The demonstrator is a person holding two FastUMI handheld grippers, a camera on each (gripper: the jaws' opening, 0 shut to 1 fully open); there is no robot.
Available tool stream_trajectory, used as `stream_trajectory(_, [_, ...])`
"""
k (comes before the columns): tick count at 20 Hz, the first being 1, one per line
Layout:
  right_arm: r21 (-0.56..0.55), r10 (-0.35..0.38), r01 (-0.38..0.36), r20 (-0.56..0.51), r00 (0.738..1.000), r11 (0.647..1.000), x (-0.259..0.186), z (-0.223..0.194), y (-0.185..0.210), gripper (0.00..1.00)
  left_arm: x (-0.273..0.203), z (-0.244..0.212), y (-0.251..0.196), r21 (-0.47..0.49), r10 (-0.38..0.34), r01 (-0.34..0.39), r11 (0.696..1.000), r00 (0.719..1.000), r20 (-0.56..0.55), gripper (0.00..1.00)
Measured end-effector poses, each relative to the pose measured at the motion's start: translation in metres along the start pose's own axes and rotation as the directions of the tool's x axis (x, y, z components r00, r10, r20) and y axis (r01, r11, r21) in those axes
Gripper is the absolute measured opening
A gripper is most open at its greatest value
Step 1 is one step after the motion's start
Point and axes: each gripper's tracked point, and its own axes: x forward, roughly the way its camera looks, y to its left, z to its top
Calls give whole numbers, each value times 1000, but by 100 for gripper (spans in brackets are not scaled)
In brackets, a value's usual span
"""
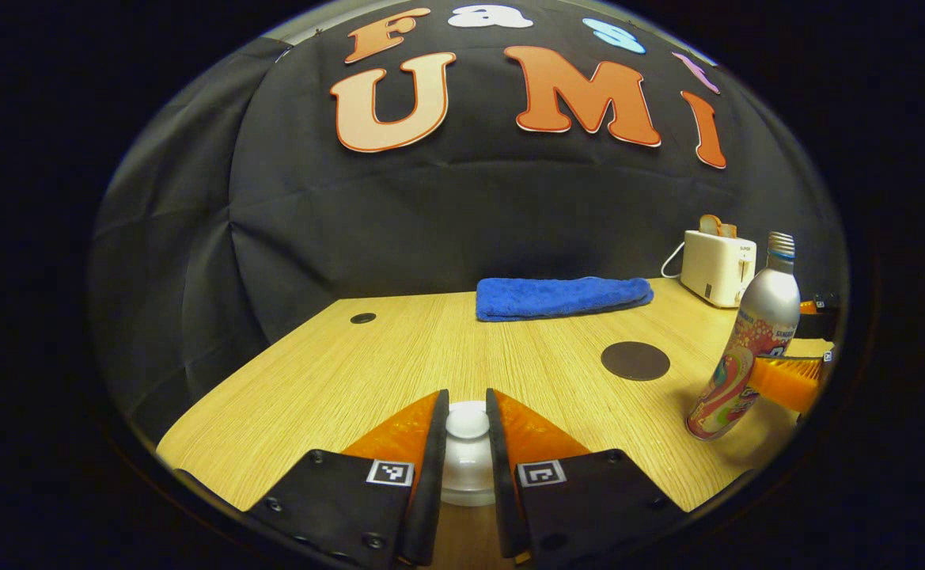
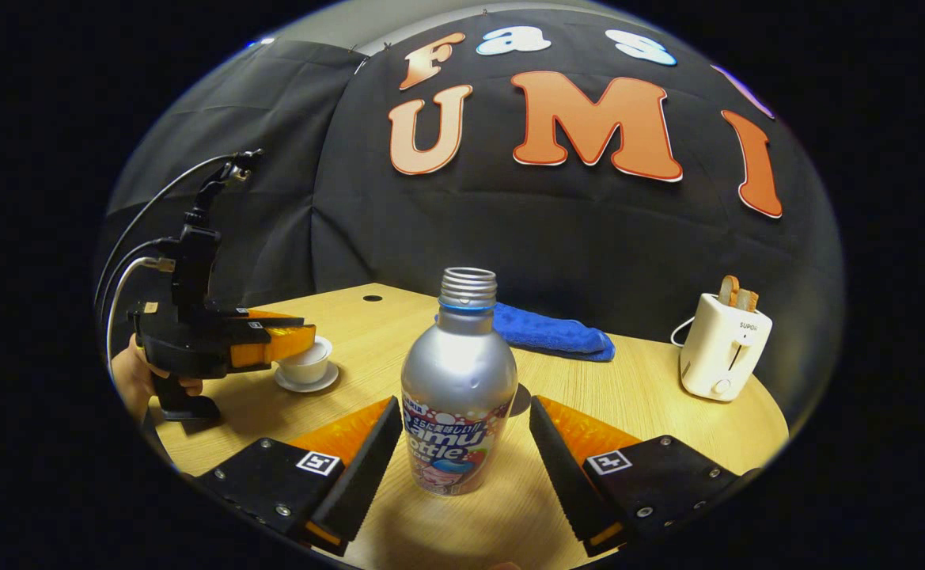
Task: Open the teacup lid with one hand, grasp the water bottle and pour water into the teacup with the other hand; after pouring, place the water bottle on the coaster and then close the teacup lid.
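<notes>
Closest in the left gripper view, the left gripper point(image 1: 466, 423) has its fingers closed on the white teacup lid point(image 1: 467, 419), and they hide the teacup beneath it. Over in the right gripper view the right gripper point(image 2: 462, 431) stands open with a gap on each side of the upright, uncapped water bottle point(image 2: 459, 380), whose body covers most of the dark coaster point(image 2: 519, 400) just behind it. Beyond the bottle lie a blue towel point(image 2: 549, 331) and, toward the desk point(image 2: 652, 396) edge, a white toaster point(image 2: 722, 348); open desk lies between them.
</notes>
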Motion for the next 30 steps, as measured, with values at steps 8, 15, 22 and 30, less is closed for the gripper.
stream_trajectory(8, [-9, 19, -20, -81, 997, 1000, 16, -18, 10, 93, -13, 27, 12, -13, 30, -29, 999, 996, 81, 34])
stream_trajectory(15, [-50, -13, 6, -138, 990, 999, 23, -10, 3, 81, -26, 33, 35, -16, 83, -81, 997, 992, 97, 31])
stream_trajectory(22, [-293, -128, 92, -109, 986, 952, 30, 22, -18, 80, -38, 35, 66, -44, 126, -122, 992, 986, 108, 34])
stream_trajectory(30, [-587, -219, 159, -32, 975, 794, 43, 55, -31, 80, -52, 38, 102, -55, 176, -171, 984, 978, 114, 34])
